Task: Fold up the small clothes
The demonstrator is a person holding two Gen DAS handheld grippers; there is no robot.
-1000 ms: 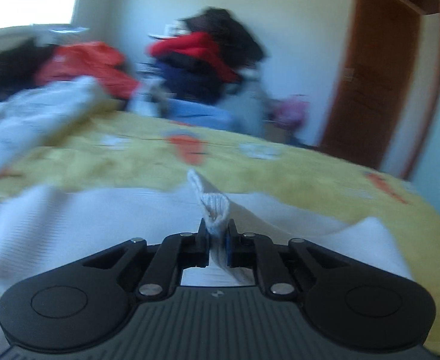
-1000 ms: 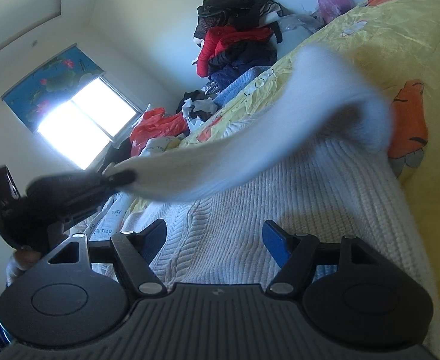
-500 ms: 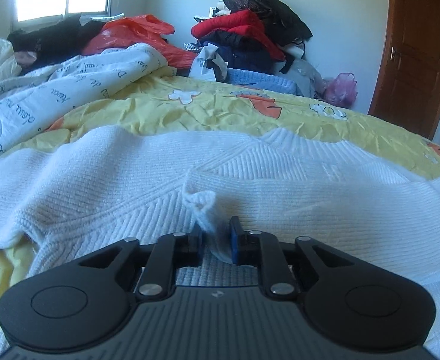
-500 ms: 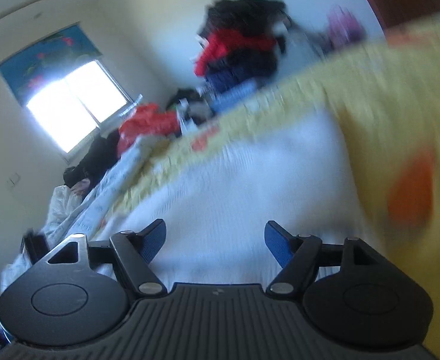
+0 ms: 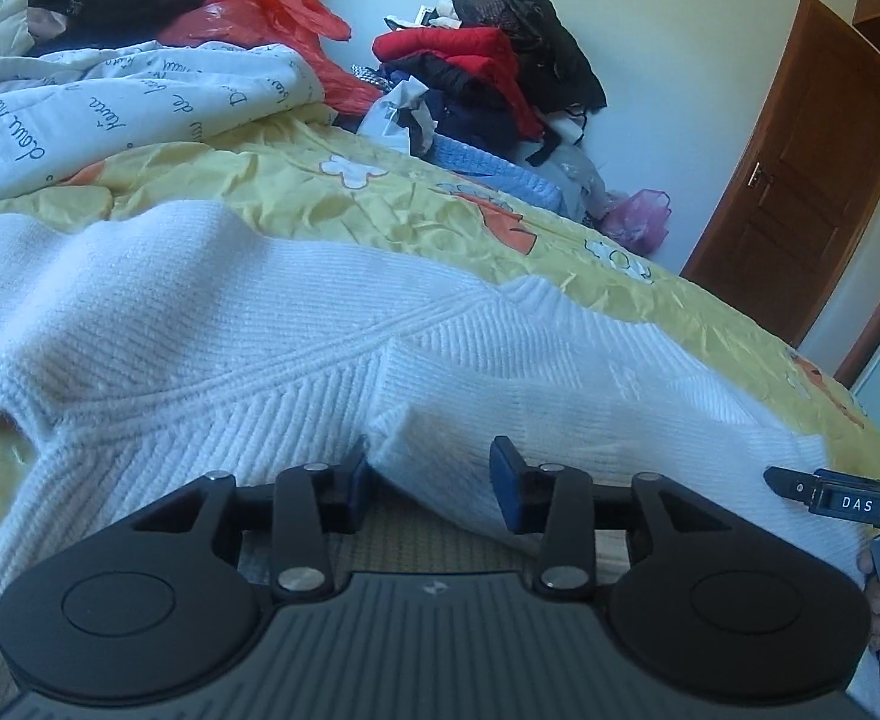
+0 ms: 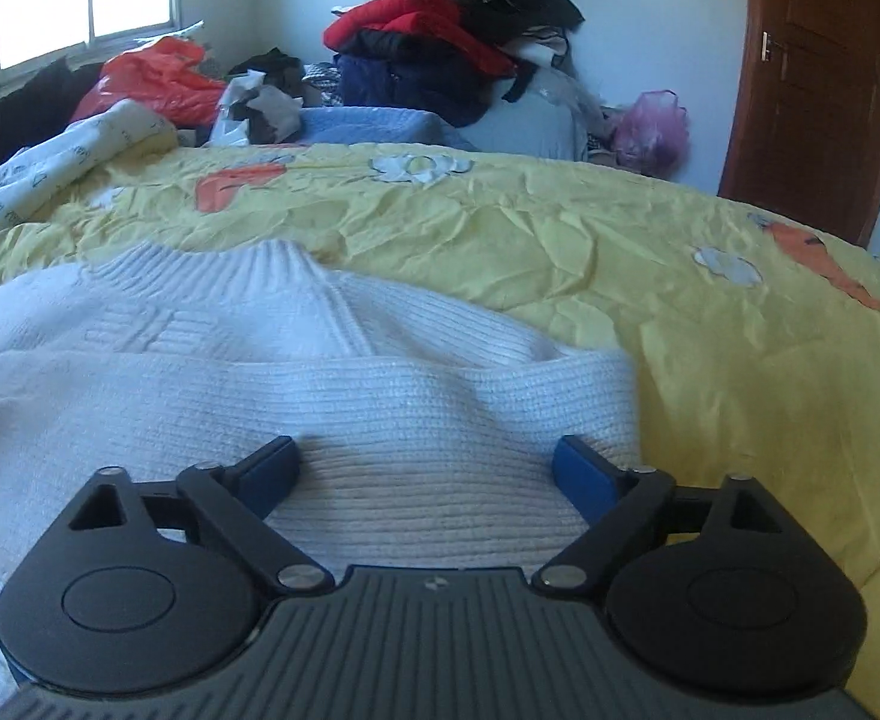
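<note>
Your white ribbed knit sweater (image 5: 248, 354) lies spread on the yellow cartoon-print bedsheet (image 6: 559, 228), one sleeve folded across its body. It looks soft, thick and limp, so it will sag and stretch; pinch it at a firm edge such as the cuff or hem. Your left gripper (image 5: 431, 474) and right gripper (image 6: 425, 468) both have released jaws, grasping nothing. "DAS" reads on the black tool at right
</note>
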